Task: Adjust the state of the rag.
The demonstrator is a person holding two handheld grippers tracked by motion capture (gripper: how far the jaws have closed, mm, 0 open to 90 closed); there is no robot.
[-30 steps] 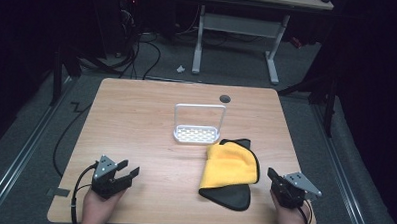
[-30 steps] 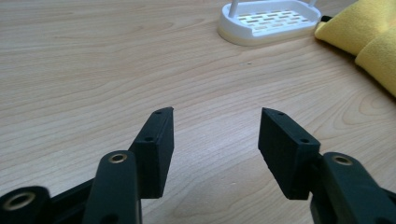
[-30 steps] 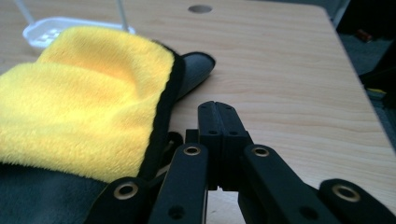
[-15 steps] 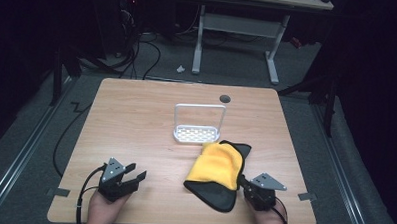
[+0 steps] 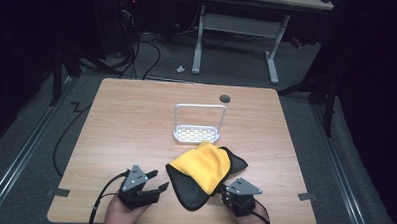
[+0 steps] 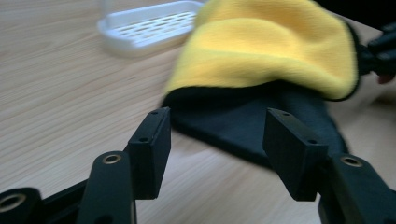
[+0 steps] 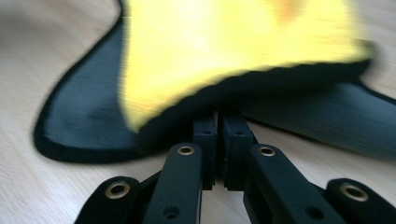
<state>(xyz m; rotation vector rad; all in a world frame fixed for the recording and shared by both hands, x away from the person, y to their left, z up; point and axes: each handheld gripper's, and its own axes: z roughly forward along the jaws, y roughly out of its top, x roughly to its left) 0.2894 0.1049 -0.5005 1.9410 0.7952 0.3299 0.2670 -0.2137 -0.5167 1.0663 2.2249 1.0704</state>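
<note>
Though tiny from high view: right gripper [image 7: 217, 122] fingers pinching cloth [image 7: 233, 51] edge, left gripper [image 6: 217, 140] fingers wide.

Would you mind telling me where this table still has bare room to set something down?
The table is bare left of the white tray, and along the right edge beside the yellow-and-black cloth. The near middle is crowded: cloth, left gripper, right gripper.

Motion blurs the cloth [image 7: 233, 51] in the right gripper view, hiding where its jaws pinch.
</note>
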